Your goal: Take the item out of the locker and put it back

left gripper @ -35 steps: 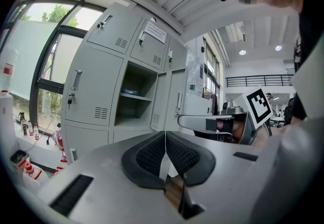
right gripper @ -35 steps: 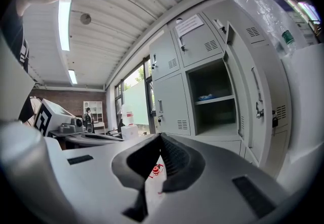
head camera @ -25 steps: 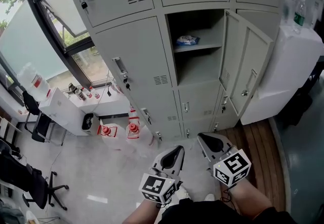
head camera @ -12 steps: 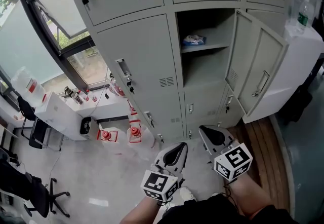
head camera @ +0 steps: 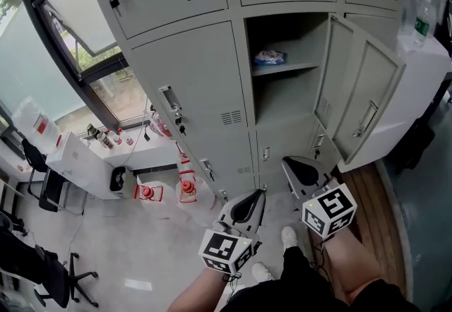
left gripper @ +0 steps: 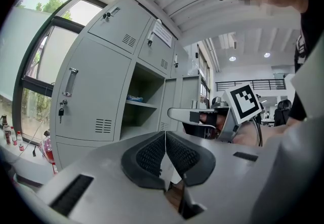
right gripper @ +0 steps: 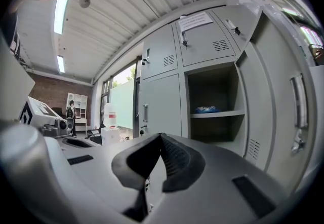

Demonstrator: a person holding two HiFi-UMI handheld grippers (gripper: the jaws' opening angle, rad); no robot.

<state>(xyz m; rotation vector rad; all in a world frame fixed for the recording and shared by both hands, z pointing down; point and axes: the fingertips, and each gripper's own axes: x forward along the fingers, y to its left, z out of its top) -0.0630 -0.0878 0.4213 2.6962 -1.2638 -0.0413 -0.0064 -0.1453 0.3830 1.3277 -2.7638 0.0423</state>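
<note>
Packet (head camera: 270, 57), blue and white, lies on the shelf (head camera: 296, 68) inside the one open locker compartment, toward the shelf's left end, with neither claw touching it; the right gripper view shows the packet (right gripper: 208, 109) flat on that same shelf, while in the left gripper view the packet (left gripper: 134, 99) is only a small blue shape; the door (head camera: 360, 102) of that compartment stands swung out to the right; the lockers around it are shut, and keys (head camera: 178, 120) hang from the lock of the one just to the left; the left gripper (head camera: 256, 196) is held low in front of the lockers, well apart from the open compartment, and its own view shows the left gripper (left gripper: 165, 139) clenched, pads meeting, nothing between them; the right gripper (head camera: 293, 166) is just beside it, a little nearer the open door, and in its own view the right gripper (right gripper: 160, 139) is likewise clenched and empty; each carries a marker cube (head camera: 329, 210) at its rear, close to the person's forearms; below them a white shoe (head camera: 288, 236) stands on the pale floor; a strip of wooden flooring (head camera: 371, 198) runs under the open door; to the left a window (head camera: 78, 14) is tilted open above a white cabinet (head camera: 85, 159) bearing small bottles; two red-and-white objects (head camera: 185, 187), too small to identify, sit on the floor at the foot of the lockers; a black office chair (head camera: 42, 275) stands at the lower left.
</note>
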